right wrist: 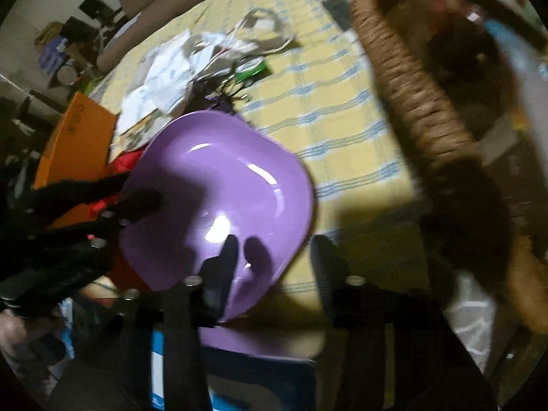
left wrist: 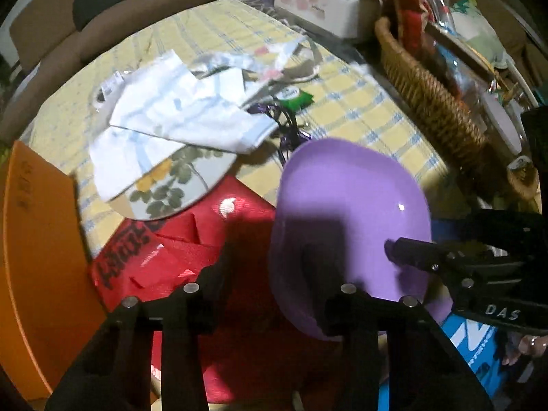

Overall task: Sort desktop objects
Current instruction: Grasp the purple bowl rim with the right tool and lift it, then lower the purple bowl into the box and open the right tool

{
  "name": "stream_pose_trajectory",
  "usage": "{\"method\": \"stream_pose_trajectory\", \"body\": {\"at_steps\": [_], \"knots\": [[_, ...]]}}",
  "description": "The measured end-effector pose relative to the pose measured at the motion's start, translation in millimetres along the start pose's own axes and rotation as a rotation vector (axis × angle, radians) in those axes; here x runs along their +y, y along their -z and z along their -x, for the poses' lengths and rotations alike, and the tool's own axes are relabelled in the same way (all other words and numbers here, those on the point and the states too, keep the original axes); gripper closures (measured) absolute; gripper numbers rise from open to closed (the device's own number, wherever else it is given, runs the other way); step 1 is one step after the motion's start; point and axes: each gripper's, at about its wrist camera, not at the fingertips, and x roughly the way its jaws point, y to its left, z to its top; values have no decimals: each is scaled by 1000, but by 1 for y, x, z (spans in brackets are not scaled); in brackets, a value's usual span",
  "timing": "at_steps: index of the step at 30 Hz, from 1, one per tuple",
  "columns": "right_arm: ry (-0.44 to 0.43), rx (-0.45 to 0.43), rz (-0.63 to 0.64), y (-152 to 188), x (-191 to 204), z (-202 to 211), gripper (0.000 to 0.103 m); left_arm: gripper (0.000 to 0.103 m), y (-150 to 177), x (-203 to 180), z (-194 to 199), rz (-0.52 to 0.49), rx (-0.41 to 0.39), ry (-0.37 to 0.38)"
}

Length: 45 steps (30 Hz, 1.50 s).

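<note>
Glossy purple plastic bowl [left wrist: 349, 219] tilted over red paper bag [left wrist: 212, 239] near table [left wrist: 342, 102] edge; left hand-held gripper [left wrist: 270, 274] and right hand-held gripper [right wrist: 274, 257] straddling opposite rims, jaws part-closed, probably for lifting; contact impossible to tell; wicker basket [right wrist: 421, 109] beside

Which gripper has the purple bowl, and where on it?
Both straddle the glossy purple plastic bowl's rim: left gripper one side, right gripper the opposite. Firm clamping unclear.

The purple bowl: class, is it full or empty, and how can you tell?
Empty. The purple bowl shows its bare glossy inside in both wrist views, with only highlights and shadows on it; nothing lies in it.
</note>
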Motion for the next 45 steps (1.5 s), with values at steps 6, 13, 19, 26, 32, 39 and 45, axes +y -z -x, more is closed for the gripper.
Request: {"method": "stream_pose_trajectory", "body": {"at_steps": [6, 13, 19, 26, 32, 39, 45], "knots": [[-41, -47, -32, -6, 0, 6, 83, 77, -2, 0, 5, 22, -14, 19], [6, -153, 48, -23, 36, 52, 83, 77, -7, 16, 62, 69, -96, 91], [-30, -212, 167, -39, 101, 99, 81, 77, 8, 66, 135, 114, -178, 83], [-57, -196, 368, -48, 228, 96, 81, 77, 58, 158, 183, 215, -180, 8], [-41, -113, 475, -40, 310, 40, 81, 77, 103, 225, 171, 319, -130, -15], [40, 14, 549, -25, 349, -37, 81, 77, 135, 266, 118, 373, -21, 5], [167, 86, 626, -10, 353, -79, 80, 76, 148, 269, 81, 354, 52, 34]]}}
